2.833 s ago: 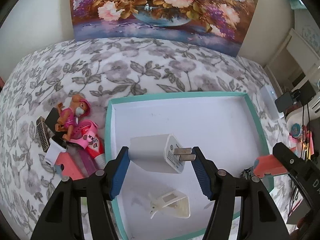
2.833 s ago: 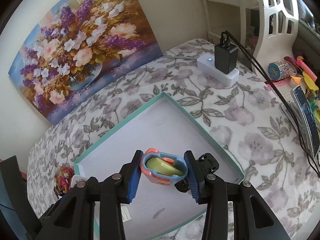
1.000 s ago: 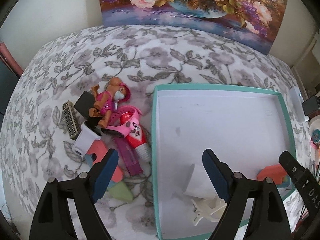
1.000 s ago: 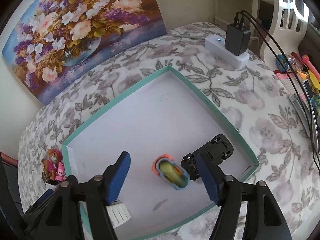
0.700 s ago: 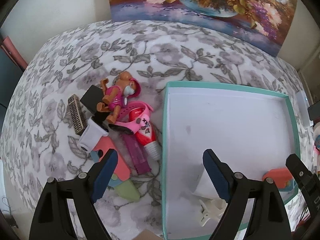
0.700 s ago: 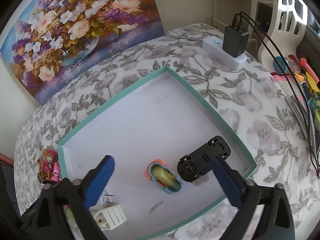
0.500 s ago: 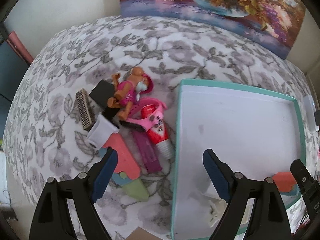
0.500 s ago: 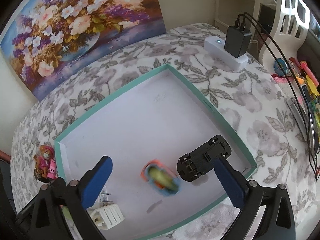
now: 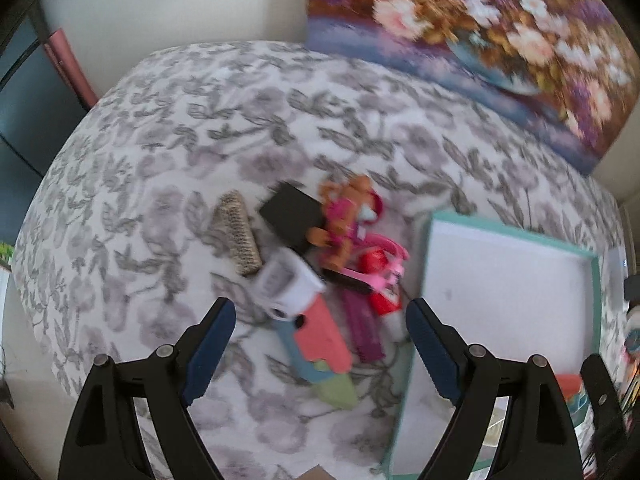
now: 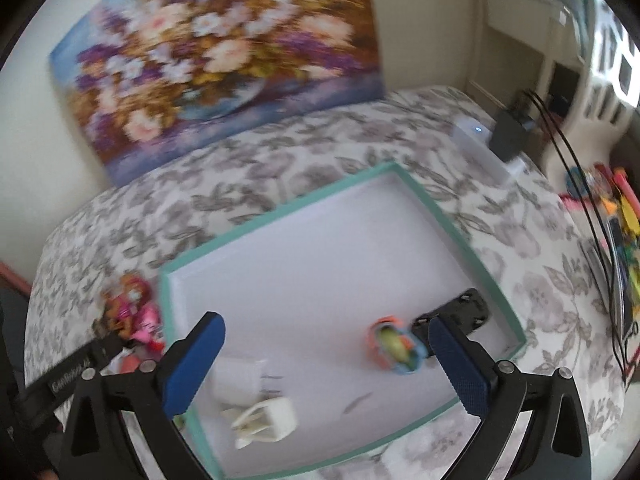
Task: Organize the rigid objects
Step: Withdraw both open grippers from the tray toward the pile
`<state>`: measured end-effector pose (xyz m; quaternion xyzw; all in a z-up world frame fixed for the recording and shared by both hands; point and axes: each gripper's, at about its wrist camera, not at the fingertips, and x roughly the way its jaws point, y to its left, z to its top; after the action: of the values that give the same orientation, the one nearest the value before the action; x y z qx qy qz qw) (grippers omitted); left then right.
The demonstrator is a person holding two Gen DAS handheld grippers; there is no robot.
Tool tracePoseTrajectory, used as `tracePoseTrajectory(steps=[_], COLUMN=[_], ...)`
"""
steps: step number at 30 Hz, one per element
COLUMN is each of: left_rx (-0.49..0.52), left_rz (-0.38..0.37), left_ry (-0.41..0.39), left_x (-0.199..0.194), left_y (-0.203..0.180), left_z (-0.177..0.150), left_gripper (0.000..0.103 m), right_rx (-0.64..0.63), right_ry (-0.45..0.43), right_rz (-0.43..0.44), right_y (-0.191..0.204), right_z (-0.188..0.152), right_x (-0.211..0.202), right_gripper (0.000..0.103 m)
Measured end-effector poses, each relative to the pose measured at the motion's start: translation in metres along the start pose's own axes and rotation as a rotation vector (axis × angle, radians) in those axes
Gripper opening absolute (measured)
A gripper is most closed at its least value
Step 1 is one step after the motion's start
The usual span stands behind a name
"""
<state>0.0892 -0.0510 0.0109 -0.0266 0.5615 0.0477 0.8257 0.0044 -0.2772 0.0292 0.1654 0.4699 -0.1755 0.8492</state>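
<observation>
A pile of small items lies on the floral cloth in the left wrist view: a toy dog figure [image 9: 346,216], a black block [image 9: 292,216], a white cap [image 9: 290,288], a coral flat piece [image 9: 326,340] and a red-and-white tube [image 9: 380,288]. My left gripper [image 9: 322,318] hangs open above this pile and holds nothing. In the teal-rimmed tray [image 10: 280,208] lie an orange-and-blue piece [image 10: 394,346], a black toy chassis [image 10: 456,312], a white charger [image 10: 240,380] and a white clip [image 10: 264,416]. Over the tray, my right gripper [image 10: 324,340] is wide open and empty.
A framed flower painting [image 10: 224,52] leans on the wall behind the table. At the back right, a white power strip [image 10: 480,148] carries a black adapter [image 10: 510,132] with cables. Coloured stationery [image 10: 620,208] crowds the right edge. A brown ridged bar [image 9: 238,236] lies left of the pile.
The charger and the orange-and-blue piece, both held earlier, now lie in the tray. The right jaws spread wide. My left gripper moved left from the tray to over the pile.
</observation>
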Motion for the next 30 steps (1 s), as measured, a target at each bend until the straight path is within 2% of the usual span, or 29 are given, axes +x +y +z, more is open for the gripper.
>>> tracePoseTrajectory(steps=[8, 14, 23, 30], left_rx=[-0.088, -0.140, -0.212, -0.234], left_rz=[0.010, 0.027, 0.039, 0.038], left_ry=[-0.031, -0.036, -0.007, 0.011], left_x=[-0.015, -0.014, -0.002, 0.004], left_y=[0.054, 0.088, 0.127, 0.138], left_z=[0.004, 0.001, -0.003, -0.005], left_gripper=[0.088, 0.088, 0.088, 0.088], right_rx=[-0.170, -0.233, -0.261, -0.276], right_ry=[0.006, 0.022, 0.076, 0.111], right_rz=[0.088, 0.125, 0.169, 0.191], right_y=[0.068, 0.105, 0.144, 0.152], right_z=[-0.022, -0.037, -0.053, -0.058], right_x=[-0.014, -0.017, -0.010, -0.001], right_gripper=[0.103, 0.103, 0.103, 0.103])
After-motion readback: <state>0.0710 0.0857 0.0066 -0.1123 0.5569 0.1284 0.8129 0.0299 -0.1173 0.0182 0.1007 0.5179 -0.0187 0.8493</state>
